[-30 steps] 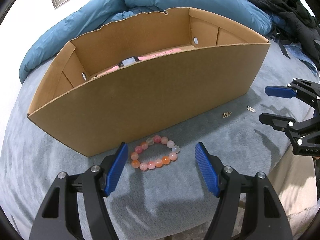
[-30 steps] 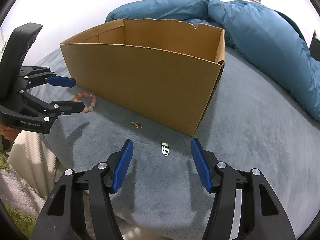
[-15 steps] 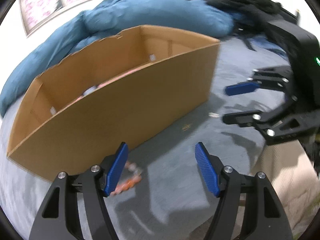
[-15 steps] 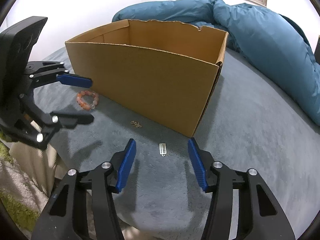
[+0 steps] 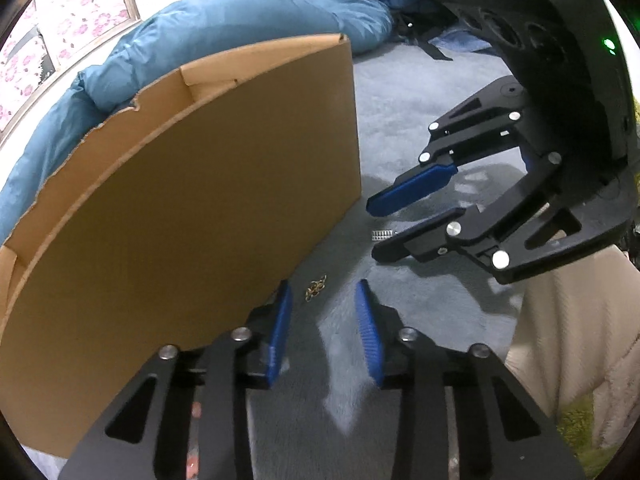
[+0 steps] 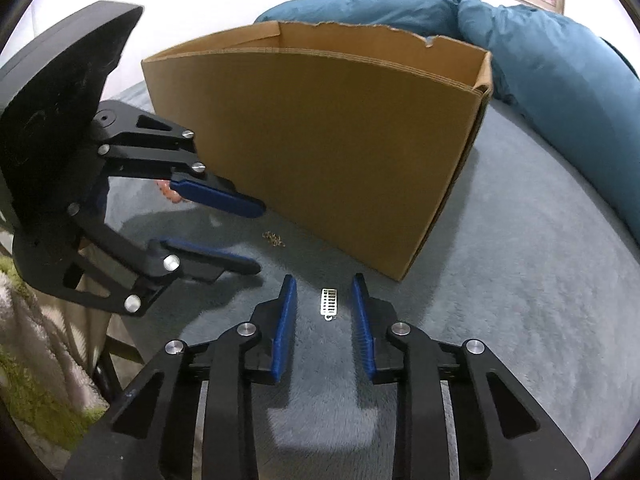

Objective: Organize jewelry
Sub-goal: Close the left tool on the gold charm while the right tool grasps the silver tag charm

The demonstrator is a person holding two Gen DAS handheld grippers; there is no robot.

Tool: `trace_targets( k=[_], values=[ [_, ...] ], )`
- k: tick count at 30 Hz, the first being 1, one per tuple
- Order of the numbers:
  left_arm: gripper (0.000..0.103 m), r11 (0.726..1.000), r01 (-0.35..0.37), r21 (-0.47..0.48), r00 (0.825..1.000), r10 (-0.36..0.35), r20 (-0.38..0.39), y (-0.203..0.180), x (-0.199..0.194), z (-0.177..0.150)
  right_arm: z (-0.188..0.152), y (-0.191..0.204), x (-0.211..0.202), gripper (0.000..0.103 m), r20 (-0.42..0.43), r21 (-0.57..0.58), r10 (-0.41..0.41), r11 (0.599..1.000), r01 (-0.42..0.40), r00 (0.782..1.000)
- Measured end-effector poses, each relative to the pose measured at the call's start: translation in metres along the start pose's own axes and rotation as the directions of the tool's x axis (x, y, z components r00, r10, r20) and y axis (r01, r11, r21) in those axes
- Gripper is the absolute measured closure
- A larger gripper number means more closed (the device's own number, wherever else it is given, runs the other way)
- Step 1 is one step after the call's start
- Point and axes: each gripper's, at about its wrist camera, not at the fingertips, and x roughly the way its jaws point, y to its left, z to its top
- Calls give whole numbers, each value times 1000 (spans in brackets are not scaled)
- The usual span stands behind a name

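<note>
Small gold chain (image 5: 316, 287) lies bunched on grey bed (image 5: 408, 120), just beside cardboard box (image 5: 200, 208) front wall. Silver clip (image 6: 329, 302) flat on bed nr box corner. Left gripper (image 5: 325, 328) low, jaws apart, chain just ahead. Right gripper (image 6: 325, 322) jaws apart w/ clip between them.

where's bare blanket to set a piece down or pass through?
Free: the grey blanket right of the cardboard box, up to the blue duvet. Crowded: the strip along the box front, where the left hand-held gripper faces the gold chain, the right hand-held gripper brackets the silver clasp, and the bead bracelet lies behind.
</note>
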Motion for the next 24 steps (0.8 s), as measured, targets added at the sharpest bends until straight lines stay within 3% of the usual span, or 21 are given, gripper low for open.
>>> trace_targets(
  k=[3, 12, 24],
  values=[
    [80, 1000, 10, -10, 1000, -11, -16, 2, 9, 1, -2, 0, 4, 80, -8, -14, 4, 1000, -4, 1000],
    [84, 1000, -1, -3, 1000, 1, -29, -4, 20, 5, -1, -4, 9, 84, -16, -7, 13, 1000, -13, 1000],
    [98, 1000, 1, -5, 1000, -2, -27, -4, 20, 4, 0, -5, 7, 98, -22, -2, 12, 1000, -12, 1000]
  ],
)
